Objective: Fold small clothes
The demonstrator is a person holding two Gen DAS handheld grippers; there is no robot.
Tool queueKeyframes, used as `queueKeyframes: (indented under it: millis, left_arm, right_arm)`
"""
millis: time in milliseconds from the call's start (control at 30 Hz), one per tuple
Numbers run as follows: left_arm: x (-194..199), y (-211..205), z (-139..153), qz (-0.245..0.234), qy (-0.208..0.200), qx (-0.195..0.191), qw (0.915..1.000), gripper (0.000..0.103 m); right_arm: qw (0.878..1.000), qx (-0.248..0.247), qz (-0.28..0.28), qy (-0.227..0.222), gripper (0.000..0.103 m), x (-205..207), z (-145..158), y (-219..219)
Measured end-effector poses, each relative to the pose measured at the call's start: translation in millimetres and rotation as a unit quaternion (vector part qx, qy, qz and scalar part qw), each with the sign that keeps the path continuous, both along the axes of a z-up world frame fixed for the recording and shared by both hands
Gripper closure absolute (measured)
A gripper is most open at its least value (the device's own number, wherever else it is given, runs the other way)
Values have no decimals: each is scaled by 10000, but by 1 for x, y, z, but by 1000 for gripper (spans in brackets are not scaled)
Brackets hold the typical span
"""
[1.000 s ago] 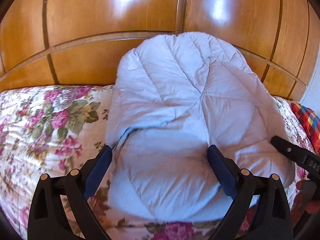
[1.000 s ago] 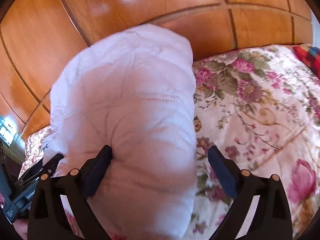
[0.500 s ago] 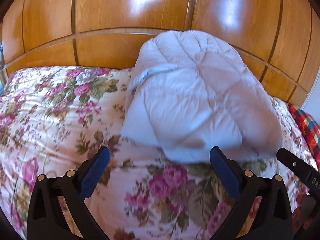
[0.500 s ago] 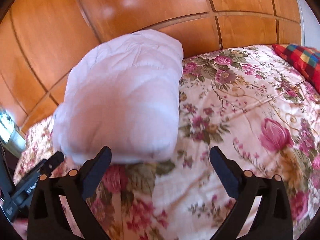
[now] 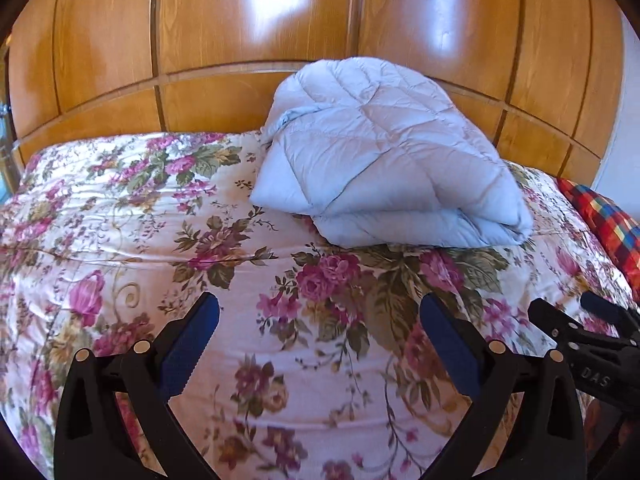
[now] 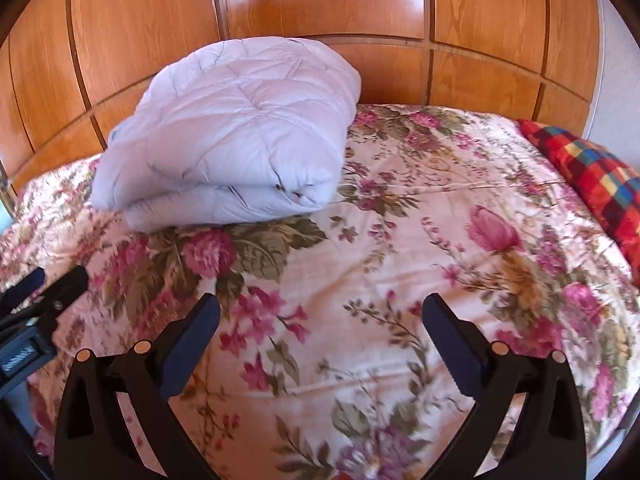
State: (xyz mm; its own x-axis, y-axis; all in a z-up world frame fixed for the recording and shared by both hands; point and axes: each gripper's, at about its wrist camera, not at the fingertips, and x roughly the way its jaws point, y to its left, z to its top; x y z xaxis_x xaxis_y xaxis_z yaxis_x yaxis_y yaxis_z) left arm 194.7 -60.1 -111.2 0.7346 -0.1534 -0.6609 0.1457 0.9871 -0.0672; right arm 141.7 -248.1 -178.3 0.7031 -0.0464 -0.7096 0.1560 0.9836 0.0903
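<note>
Your left tongs and right tongs gape empty; folded pale-blue quilted garment sits against wooden headboard, floral bedspread bare ahead of you.

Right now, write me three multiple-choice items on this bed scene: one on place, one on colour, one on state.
1. Where does the folded pale-blue quilted garment lie?
A. on the floral bedspread, by the wooden headboard
B. on the floor
C. in a claw

2. The plaid cushion is mostly:
A. green
B. red
C. grey

3. The left claw and right claw are:
A. shut on fabric
B. one open, one shut
C. both open, empty

Answers: A, it rests on the bedspread near the panels; B, red checks dominate; C, fingers spread over bare bedspread.
</note>
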Motion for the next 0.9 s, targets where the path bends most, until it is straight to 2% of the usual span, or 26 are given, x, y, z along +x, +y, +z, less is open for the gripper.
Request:
queueKeyframes:
  millis: [133,267,400,500,600,700,900]
  left_arm:
    - [-15,-1,12,-2,-137,156,9998,3]
    - [-28,5,25,50,-250,-5,9997,3]
    - [-41,7,39,167,-345,70,9992,3]
    - [-48,11,48,251,-271,27,9993,3]
    - [-57,16,58,288,-293,-25,9992,4]
    - [-68,21,69,413,-439,98,9981,3]
    - [-72,29,75,574,-470,204,9970,3]
  right_arm:
    - [9997,-204,-97,-72,2,-11,9,1]
    - [9990,-79,-107,-431,2,-29,24,-1]
    - [9976,-27,-141,-671,2,-41,44,-2]
    - [9958,91,-37,-908,2,-52,62,0]
    - [9955,74,-49,-940,2,-57,74,4]
    - [9967,-57,-9,-810,2,-60,79,13]
    - [9946,-364,-19,-971,2,-71,87,27]
